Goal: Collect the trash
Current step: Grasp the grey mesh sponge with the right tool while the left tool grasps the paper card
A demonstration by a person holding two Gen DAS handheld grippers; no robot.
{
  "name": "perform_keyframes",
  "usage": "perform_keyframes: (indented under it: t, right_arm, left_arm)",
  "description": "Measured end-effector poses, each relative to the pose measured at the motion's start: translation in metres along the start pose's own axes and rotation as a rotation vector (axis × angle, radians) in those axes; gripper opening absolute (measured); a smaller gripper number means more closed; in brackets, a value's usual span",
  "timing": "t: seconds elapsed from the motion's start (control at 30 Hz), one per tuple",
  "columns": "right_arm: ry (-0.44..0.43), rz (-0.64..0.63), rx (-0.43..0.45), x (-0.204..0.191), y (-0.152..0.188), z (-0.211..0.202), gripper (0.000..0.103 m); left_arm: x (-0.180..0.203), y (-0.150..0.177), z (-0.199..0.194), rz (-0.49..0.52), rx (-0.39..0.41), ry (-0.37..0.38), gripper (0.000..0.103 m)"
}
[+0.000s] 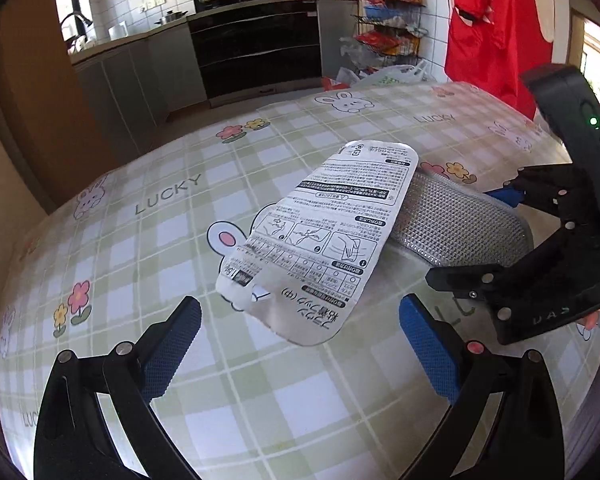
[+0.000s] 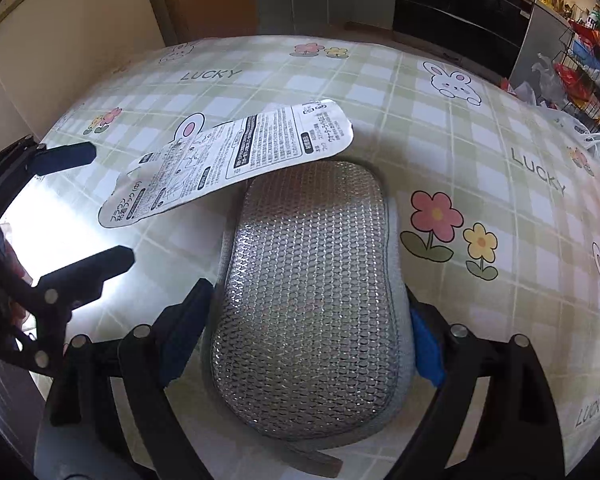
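A white printed package card (image 1: 320, 240) rests tilted on the table, its far end propped on a silver mesh sponge (image 1: 464, 220). My left gripper (image 1: 300, 340) is open, its blue pads either side of the card's near end and a little short of it. My right gripper (image 2: 304, 332) is shut on the silver sponge (image 2: 308, 300), blue pads pressing both its long sides. The card (image 2: 228, 160) overlaps the sponge's far end. The left gripper (image 2: 88, 204) shows open at left in the right wrist view; the right gripper (image 1: 516, 248) shows at right in the left wrist view.
The table wears a green plaid cloth (image 1: 260, 400) with rabbits and flowers. Beyond it are kitchen cabinets, a black oven (image 1: 256, 48), a wire rack of packets (image 1: 392, 28) and a red garment (image 1: 500, 20).
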State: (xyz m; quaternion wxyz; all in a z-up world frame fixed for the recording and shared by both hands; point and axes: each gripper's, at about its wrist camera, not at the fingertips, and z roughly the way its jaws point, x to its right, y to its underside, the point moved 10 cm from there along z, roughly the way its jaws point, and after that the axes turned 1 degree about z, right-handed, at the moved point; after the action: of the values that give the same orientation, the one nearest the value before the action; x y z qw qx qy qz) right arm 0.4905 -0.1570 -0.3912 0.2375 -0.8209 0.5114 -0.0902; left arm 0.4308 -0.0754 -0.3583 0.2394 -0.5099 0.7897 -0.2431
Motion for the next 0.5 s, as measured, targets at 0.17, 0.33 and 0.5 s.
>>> perform_keyframes:
  t: [0.17, 0.33, 0.5]
  right_arm:
    - [0.004, 0.017, 0.001, 0.011, 0.003, -0.001, 0.086]
    - [0.011, 0.019, 0.004, 0.018, 0.005, -0.004, 0.086]
    - [0.020, 0.025, 0.007, 0.025, 0.007, -0.008, 0.086]
  left_arm:
    - [0.008, -0.005, 0.025, 0.064, -0.057, 0.005, 0.097]
    - [0.006, -0.009, 0.039, 0.069, -0.097, 0.011, 0.087]
    - [0.006, -0.009, 0.047, 0.060, -0.121, 0.041, 0.071]
